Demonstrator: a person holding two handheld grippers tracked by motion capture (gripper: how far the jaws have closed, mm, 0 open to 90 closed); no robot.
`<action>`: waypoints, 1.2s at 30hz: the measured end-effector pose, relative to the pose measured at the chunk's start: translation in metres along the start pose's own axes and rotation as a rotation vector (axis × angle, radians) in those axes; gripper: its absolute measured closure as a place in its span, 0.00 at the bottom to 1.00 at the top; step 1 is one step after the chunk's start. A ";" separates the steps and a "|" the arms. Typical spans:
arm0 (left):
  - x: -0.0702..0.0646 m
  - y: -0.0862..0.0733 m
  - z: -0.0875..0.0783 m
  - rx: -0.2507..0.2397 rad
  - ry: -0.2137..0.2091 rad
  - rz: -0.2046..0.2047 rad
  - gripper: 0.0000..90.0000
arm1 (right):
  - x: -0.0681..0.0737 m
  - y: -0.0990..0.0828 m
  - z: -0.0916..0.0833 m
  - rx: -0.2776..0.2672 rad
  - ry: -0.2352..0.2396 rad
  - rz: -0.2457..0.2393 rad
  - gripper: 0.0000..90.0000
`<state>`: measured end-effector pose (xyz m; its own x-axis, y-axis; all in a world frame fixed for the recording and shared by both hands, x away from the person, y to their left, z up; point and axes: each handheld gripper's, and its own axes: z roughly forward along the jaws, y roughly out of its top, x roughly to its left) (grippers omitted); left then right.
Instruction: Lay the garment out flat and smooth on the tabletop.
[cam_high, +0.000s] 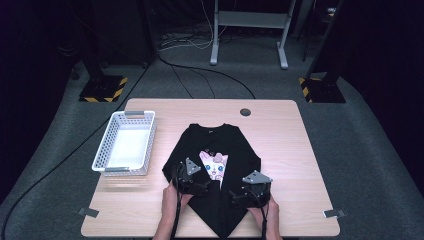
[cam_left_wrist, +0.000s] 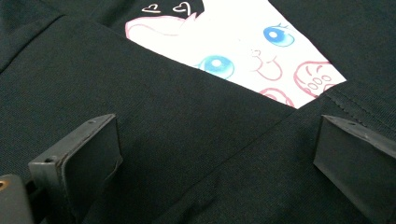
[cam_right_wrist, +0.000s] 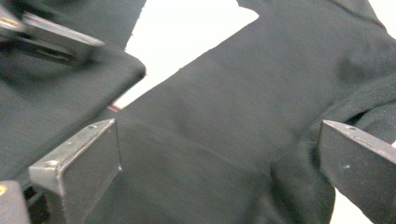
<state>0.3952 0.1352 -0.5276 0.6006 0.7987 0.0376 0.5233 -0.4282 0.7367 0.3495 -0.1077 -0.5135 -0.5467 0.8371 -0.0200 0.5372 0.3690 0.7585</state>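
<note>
A black T-shirt (cam_high: 212, 165) w/ cartoon print was laid mid-bench (cam_high: 280, 135), partly folded, and both the left claw (cam_high: 196, 186) and right claw (cam_high: 245, 196) were held wide open over its lower folds, gripping nothing, prob. so the cloth could be pinched for a next fold.

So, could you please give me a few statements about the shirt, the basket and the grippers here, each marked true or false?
1. The black T-shirt lies on the wooden table. True.
2. The white basket holds folded clothes. False: it is empty.
3. The left gripper has its jaws apart over black fabric. True.
4. The shirt's print is fully uncovered. False: a black fold covers part of it.
5. The basket stands to the right of the shirt. False: it stands to its left.
6. The right gripper has its jaws apart. True.
</note>
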 end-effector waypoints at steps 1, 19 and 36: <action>0.000 0.000 0.000 0.000 -0.002 -0.003 0.01 | 0.006 0.003 0.000 -0.005 0.003 -0.017 0.02; 0.001 0.000 0.000 0.001 -0.002 -0.007 0.02 | 0.026 0.012 0.014 0.098 0.105 -0.033 0.46; 0.004 0.001 0.003 0.015 -0.005 -0.035 0.01 | 0.015 0.007 0.008 0.076 0.090 -0.032 0.90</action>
<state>0.3999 0.1366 -0.5282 0.5849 0.8111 0.0081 0.5532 -0.4062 0.7273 0.3499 -0.0890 -0.5143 -0.6180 0.7860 0.0181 0.5639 0.4271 0.7068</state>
